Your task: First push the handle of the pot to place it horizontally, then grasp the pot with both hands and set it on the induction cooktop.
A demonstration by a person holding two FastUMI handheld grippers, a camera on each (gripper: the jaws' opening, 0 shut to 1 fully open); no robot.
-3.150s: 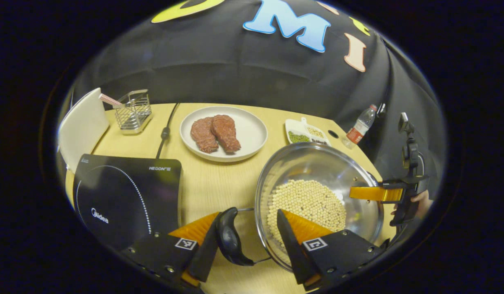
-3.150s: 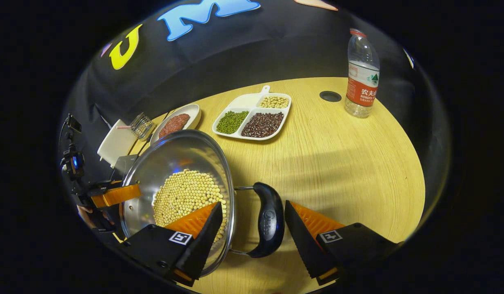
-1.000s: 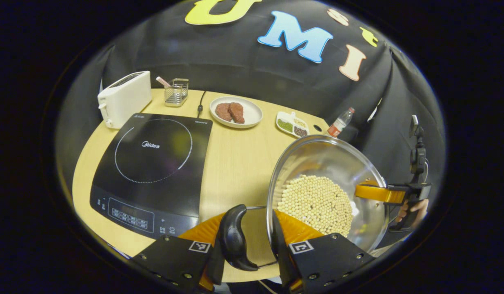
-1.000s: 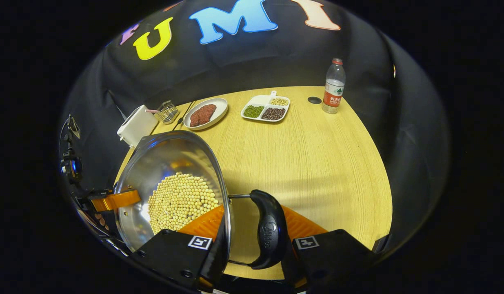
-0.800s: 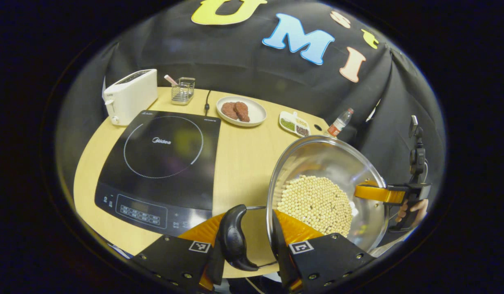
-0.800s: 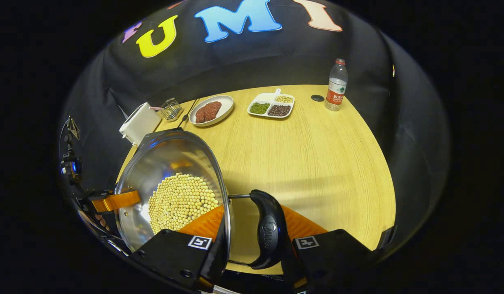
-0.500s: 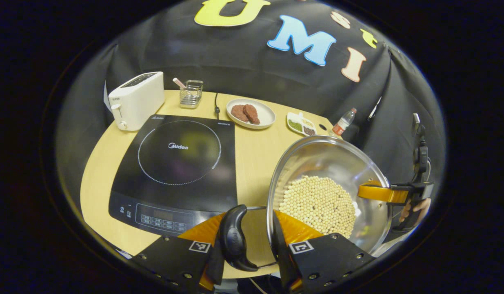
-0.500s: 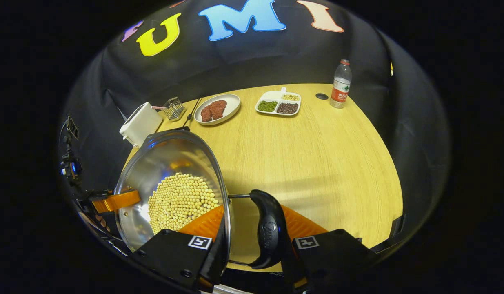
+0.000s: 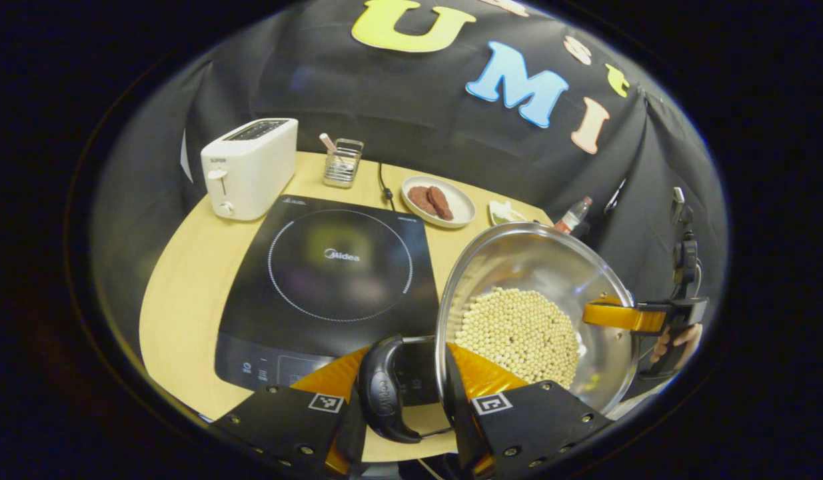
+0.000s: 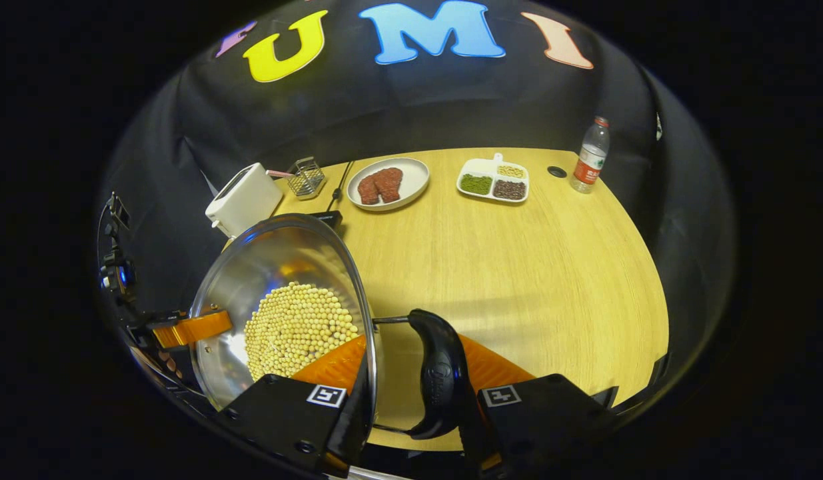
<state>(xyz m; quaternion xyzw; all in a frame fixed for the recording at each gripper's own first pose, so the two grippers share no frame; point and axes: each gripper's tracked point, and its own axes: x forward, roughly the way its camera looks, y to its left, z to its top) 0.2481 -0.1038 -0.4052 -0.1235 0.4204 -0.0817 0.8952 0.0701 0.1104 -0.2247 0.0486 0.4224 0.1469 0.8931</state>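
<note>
Pot carried up and over toward cooktop since earlier frames

Lifted and shifted left: the pot [image 9: 531,313] now hangs off the table [image 10: 518,267], its near handle [image 9: 381,390] over the front edge of the induction cooktop [image 9: 331,280], whereas 3.1 s ago it sat on the wood with both grippers spread apart. Cooktop now sits near the middle of the left gripper view; earlier it was at the left edge.

Left gripper [image 9: 401,400] is clamped across the pot's side: one finger outside the black handle, the other inside the rim. Right gripper [image 10: 414,393] grips the opposite black handle [image 10: 441,380] and rim the same way, fingers closed in on both. Right gripper also shows far off in the left gripper view [image 9: 624,315], with a hand [image 9: 674,337] on it.

Pot [image 10: 284,307] is steel and holds a layer of pale soybeans [image 9: 521,330]. It looks tilted in both views, though fisheye warp makes that unsure.

Background: white toaster [image 9: 251,167] behind cooktop, wire holder [image 9: 342,162] beside it, plate [image 10: 411,187] with two meat pieces [image 10: 380,185], divided bean tray [image 10: 494,180], water bottle [image 10: 588,157] at far right, black cord [image 9: 383,187] running back from cooktop.
</note>
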